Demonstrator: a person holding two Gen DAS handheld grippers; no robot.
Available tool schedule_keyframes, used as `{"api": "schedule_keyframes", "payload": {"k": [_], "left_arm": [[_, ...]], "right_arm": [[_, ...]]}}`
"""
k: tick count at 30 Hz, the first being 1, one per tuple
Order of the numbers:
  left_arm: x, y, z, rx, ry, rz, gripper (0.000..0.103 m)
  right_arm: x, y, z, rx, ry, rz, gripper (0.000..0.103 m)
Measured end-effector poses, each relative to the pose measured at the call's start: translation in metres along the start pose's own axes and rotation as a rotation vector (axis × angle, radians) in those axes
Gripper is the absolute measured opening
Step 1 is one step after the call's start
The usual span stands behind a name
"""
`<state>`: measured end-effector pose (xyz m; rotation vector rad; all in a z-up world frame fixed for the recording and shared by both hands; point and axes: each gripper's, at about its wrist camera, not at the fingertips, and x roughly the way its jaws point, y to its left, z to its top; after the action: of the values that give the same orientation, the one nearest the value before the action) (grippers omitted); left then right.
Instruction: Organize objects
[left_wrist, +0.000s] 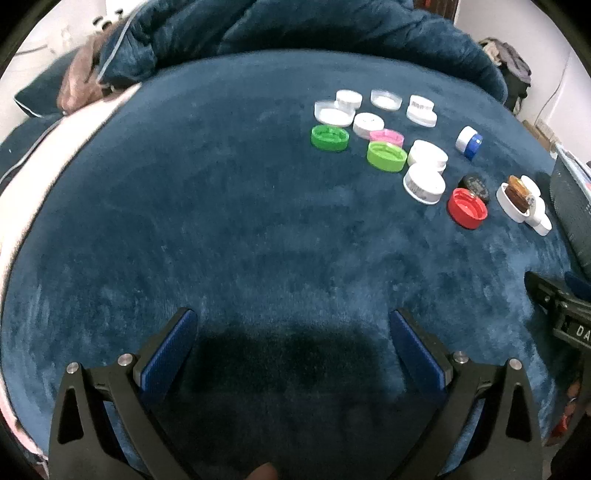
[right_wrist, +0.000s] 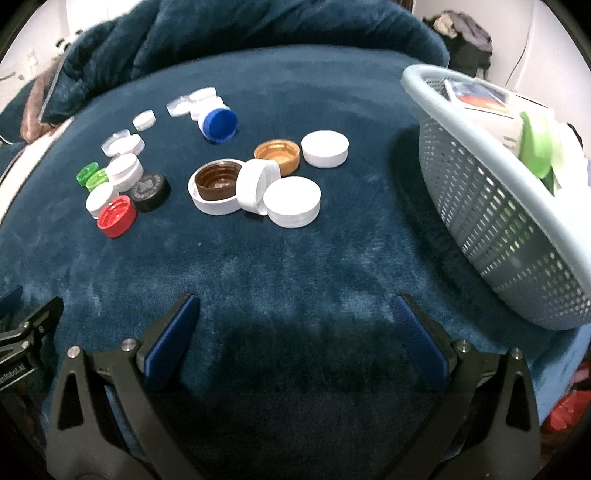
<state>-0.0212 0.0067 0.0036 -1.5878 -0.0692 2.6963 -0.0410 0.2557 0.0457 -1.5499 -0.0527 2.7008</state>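
Several plastic lids lie scattered on a dark blue blanket (left_wrist: 221, 229). In the left wrist view I see two green lids (left_wrist: 330, 137), a pink lid (left_wrist: 387, 137), a red lid (left_wrist: 467, 208) and white lids (left_wrist: 424, 183) at the far right. My left gripper (left_wrist: 291, 321) is open and empty, well short of them. In the right wrist view a brown lid sits inside a white lid (right_wrist: 216, 191), with an orange lid (right_wrist: 277, 155), a blue lid (right_wrist: 219, 124), a black lid (right_wrist: 149, 192) and a red lid (right_wrist: 116, 216) nearby. My right gripper (right_wrist: 295, 306) is open and empty.
A grey perforated basket (right_wrist: 491, 221) holding packets and a green item stands at the right on the blanket. A bunched blue duvet (left_wrist: 295, 29) lies behind. The other gripper's body shows at the right edge of the left wrist view (left_wrist: 565, 314).
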Motion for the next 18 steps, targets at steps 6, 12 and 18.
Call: {"api": "schedule_keyframes", "payload": {"k": [6, 12, 18], "left_arm": [[0.008, 0.002, 0.013, -0.008, 0.136, -0.015, 0.103], [0.012, -0.001, 0.012, -0.014, 0.152, -0.005, 0.103], [0.012, -0.005, 0.016, -0.019, 0.178, -0.004, 0.103]], "right_arm": [[0.017, 0.000, 0.024, 0.021, 0.251, -0.013, 0.103], [0.027, 0.003, 0.022, 0.032, 0.273, -0.020, 0.103], [0.024, 0.008, 0.018, 0.033, 0.265, -0.031, 0.103]]}}
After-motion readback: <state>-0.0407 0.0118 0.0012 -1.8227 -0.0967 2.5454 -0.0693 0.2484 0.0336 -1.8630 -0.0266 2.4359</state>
